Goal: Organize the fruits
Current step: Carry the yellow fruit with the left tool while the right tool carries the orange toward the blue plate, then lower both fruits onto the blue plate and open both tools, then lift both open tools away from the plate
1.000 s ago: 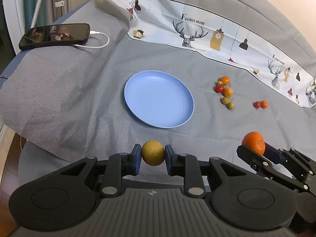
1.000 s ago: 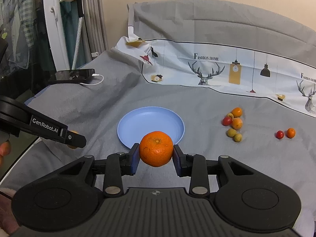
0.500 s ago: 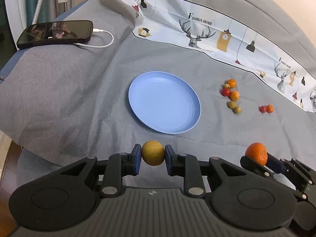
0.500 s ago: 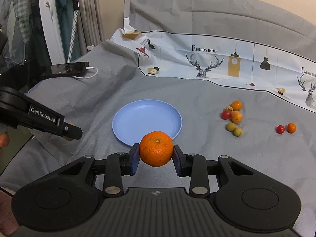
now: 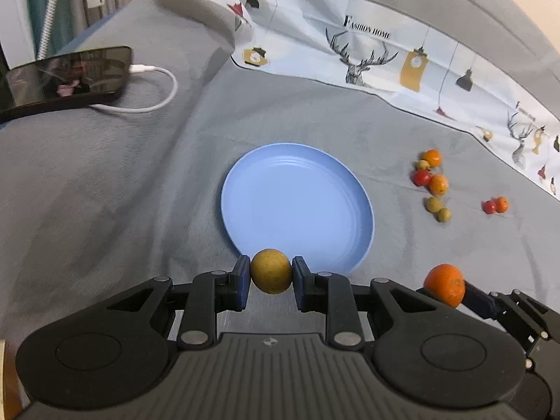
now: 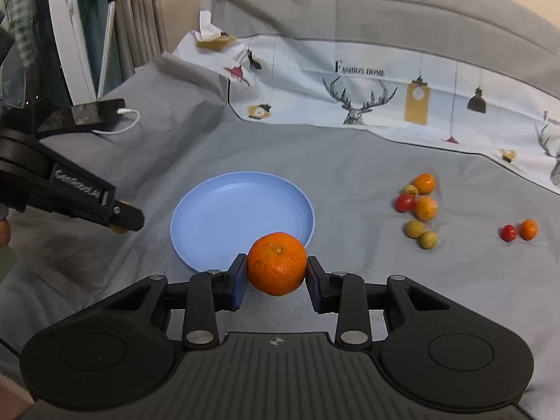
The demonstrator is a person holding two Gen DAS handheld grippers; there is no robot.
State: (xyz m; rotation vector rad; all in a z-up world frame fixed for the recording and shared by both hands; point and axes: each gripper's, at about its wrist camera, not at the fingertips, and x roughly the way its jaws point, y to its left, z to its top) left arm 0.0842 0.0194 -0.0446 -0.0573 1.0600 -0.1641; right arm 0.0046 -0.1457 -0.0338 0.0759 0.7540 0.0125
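Both loaded: left gripper pinches a yellow-brown fruit, right gripper pinches the mandarin. Blue plate lies straight ahead of both, near rim just beyond the fingertips; neither clearly nearer. Loose small fruits sit further out, right of plate.

Orange mandarin and yellow-brown fruit, possibly longan, clamped above blue plate
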